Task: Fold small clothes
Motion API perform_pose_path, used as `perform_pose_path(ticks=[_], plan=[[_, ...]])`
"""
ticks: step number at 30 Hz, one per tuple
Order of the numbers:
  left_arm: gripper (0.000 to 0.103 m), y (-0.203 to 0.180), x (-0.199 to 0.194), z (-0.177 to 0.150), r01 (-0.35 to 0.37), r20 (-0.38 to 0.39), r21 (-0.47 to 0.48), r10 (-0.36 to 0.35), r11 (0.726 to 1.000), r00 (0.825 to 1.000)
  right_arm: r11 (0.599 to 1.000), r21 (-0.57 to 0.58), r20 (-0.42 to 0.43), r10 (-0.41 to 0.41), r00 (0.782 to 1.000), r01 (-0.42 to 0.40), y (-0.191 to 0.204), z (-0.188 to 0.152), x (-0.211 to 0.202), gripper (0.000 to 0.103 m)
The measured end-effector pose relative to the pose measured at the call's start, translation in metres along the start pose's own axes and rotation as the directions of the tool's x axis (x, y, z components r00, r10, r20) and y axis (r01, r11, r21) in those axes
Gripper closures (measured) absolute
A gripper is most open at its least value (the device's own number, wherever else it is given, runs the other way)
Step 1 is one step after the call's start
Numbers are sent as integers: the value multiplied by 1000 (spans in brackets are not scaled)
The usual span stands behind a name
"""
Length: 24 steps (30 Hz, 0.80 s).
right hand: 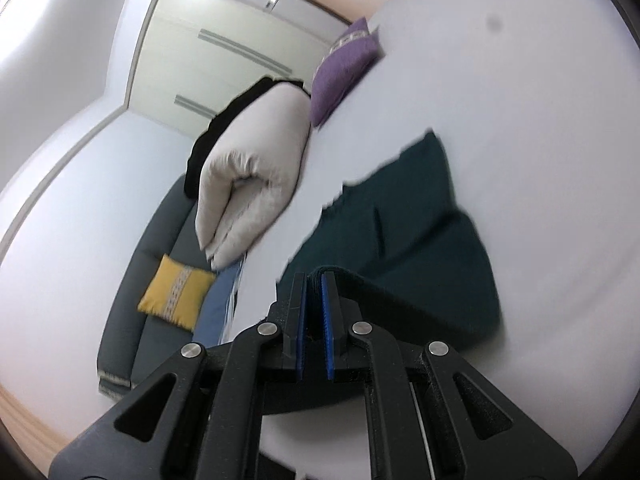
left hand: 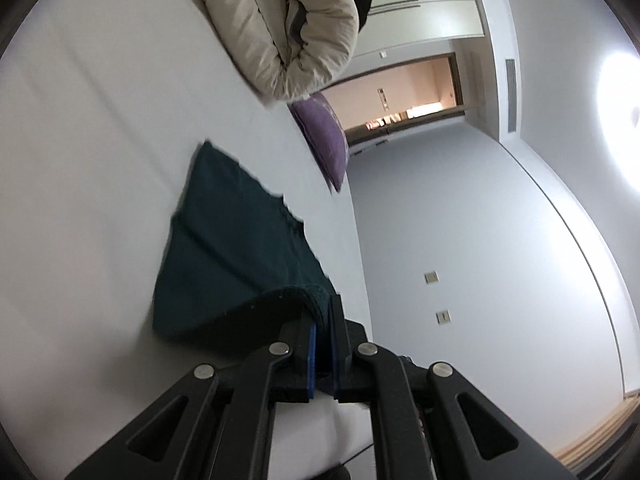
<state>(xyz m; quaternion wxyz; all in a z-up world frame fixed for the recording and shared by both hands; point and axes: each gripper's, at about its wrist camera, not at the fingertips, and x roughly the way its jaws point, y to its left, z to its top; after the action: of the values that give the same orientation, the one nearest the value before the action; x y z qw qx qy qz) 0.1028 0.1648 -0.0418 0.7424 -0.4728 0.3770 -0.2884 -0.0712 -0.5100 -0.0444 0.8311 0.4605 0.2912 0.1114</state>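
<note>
Left wrist view: the left tongs point(left hand: 323, 312) are clenched on a hem of the dark teal knitted garment point(left hand: 236, 248), lifting that edge off the white bed point(left hand: 100, 120); the fabric curls up between the blue-lined pads point(left hand: 311, 356) while the rest of the garment lies spread flat on the sheet, near the bed's edge that runs beside the pale wall. Further along that same edge rests a purple square cushion point(left hand: 324, 140), and beyond it a rolled beige quilted duvet point(left hand: 280, 28) with something black behind it. Right wrist view: the right tongs point(right hand: 315, 280) are likewise clamped on a folded hem of the teal garment point(right hand: 420, 224), which rises from the sheet into the blue pads point(right hand: 329, 320) and otherwise lies flat on the bed point(right hand: 520, 100). The beige duvet point(right hand: 256, 168) sits at the bed's edge with the purple cushion point(right hand: 344, 68) just beyond it. Past that edge stands a dark grey sofa point(right hand: 132, 300) carrying a yellow cushion with a pale lace stripe point(right hand: 176, 296). Both views are tilted and slightly blurred.
</note>
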Motion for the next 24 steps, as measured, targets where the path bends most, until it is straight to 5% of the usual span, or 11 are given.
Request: perform_pose_path(ticks=[6, 14, 24], plan=[[97, 3, 56, 55, -30, 16, -9, 30, 1000, 999, 999, 6, 69, -48, 996, 47, -4, 69, 64, 97], [97, 35, 134, 115, -131, 26, -60, 133, 990, 991, 983, 31, 60, -182, 981, 181, -41, 128, 165, 97], [91, 86, 208, 152, -304, -17, -75, 304, 950, 953, 923, -35, 46, -382, 923, 384, -80, 181, 275, 95]])
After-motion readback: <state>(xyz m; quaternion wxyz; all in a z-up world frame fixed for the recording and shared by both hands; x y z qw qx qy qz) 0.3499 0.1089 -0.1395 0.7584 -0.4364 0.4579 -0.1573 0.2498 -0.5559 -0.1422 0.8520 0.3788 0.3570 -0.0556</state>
